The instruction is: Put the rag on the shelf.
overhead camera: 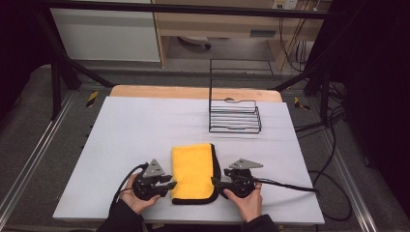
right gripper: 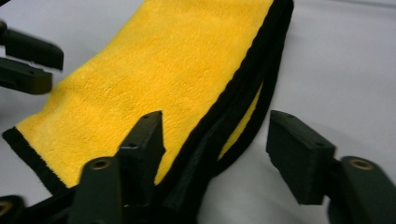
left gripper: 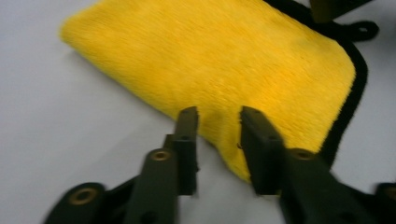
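Observation:
A folded yellow cloth (overhead camera: 193,171) with black trim lies flat near the front of the pale table cover (overhead camera: 140,125). My left gripper (overhead camera: 170,184) is at its near left edge. In the left gripper view the jaws (left gripper: 218,119) stand apart, and the cloth's (left gripper: 219,51) yellow folded edge lies loose between them. My right gripper (overhead camera: 216,182) is at the near right edge. Its jaws (right gripper: 217,126) stand wide either side of the cloth's (right gripper: 163,70) black-trimmed layered edge, and the pads do not press on it. The left gripper's jaws (right gripper: 28,60) show across the cloth.
A black wire rack (overhead camera: 234,108) with a tall back frame stands at the far right of the table. A wooden strip (overhead camera: 193,92) runs along the far edge. Cables trail from both grippers, the right one towards the table's right edge.

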Demonstrator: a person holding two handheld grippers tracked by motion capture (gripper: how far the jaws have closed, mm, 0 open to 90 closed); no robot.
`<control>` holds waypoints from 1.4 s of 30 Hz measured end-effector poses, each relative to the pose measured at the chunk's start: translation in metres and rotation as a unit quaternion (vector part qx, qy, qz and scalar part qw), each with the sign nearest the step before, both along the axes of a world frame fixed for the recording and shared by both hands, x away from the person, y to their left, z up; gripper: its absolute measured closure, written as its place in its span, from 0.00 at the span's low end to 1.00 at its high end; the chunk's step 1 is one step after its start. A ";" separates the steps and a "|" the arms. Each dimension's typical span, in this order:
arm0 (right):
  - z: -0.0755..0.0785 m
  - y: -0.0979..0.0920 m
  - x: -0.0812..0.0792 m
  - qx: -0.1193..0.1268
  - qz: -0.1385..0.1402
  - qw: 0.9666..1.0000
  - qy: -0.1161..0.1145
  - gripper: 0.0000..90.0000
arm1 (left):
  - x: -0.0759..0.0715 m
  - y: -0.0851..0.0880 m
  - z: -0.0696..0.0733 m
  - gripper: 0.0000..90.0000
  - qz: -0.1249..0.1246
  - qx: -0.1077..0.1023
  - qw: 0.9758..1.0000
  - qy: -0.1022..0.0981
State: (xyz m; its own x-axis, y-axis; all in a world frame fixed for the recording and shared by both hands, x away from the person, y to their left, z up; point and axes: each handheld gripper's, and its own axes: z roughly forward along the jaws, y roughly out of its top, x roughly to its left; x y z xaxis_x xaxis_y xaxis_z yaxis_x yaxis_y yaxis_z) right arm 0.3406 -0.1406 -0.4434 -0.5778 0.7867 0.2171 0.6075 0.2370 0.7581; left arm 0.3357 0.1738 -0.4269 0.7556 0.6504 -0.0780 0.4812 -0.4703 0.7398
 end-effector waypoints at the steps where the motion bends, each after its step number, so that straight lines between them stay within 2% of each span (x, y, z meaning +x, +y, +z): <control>1: 0.001 -0.003 0.003 -0.004 0.006 1.000 -0.003 0.33 | 0.003 0.004 0.001 0.59 0.008 -0.006 1.000 -0.004; 5: 0.003 -0.010 0.014 -0.017 0.026 0.999 -0.024 0.23 | 0.017 0.015 0.004 0.39 0.023 -0.011 1.000 -0.010; 9: 0.006 -0.017 0.024 -0.016 0.039 0.999 -0.029 0.13 | 0.036 0.018 0.005 0.26 0.036 -0.011 0.999 0.000; 13: 0.007 -0.025 0.028 -0.020 0.040 0.998 -0.032 0.09 | 0.056 0.017 0.007 0.24 0.048 -0.020 0.999 0.008; 17: 0.006 -0.032 0.028 -0.011 0.036 0.999 -0.032 0.07 | 0.074 0.010 0.006 0.24 0.066 -0.021 0.997 0.011; 22: 0.007 -0.036 0.028 -0.012 0.034 0.999 -0.032 0.05 | 0.093 0.000 -0.002 0.24 0.083 -0.010 0.996 0.013; 24: 0.007 -0.036 0.027 -0.014 0.034 0.999 -0.033 0.05 | 0.098 -0.003 -0.005 0.28 0.093 -0.008 0.996 0.012; 26: 0.006 -0.036 0.027 -0.016 0.033 0.999 -0.034 0.05 | 0.103 -0.004 -0.009 0.36 0.104 -0.011 0.994 0.013; 31: 0.005 -0.035 0.027 -0.017 0.034 0.999 -0.031 0.05 | 0.109 -0.006 -0.017 0.50 0.117 -0.022 0.992 0.030; 36: 0.006 -0.035 0.031 -0.008 0.036 0.999 -0.026 0.08 | 0.112 -0.009 -0.021 0.61 0.115 -0.028 0.992 0.041; 39: 0.007 -0.034 0.037 0.008 0.034 0.999 -0.023 0.11 | 0.112 -0.011 -0.022 0.68 0.112 -0.031 0.992 0.047; 42: 0.008 -0.031 0.047 0.006 0.033 0.999 -0.023 0.13 | 0.111 -0.012 -0.022 0.75 0.108 -0.031 0.992 0.051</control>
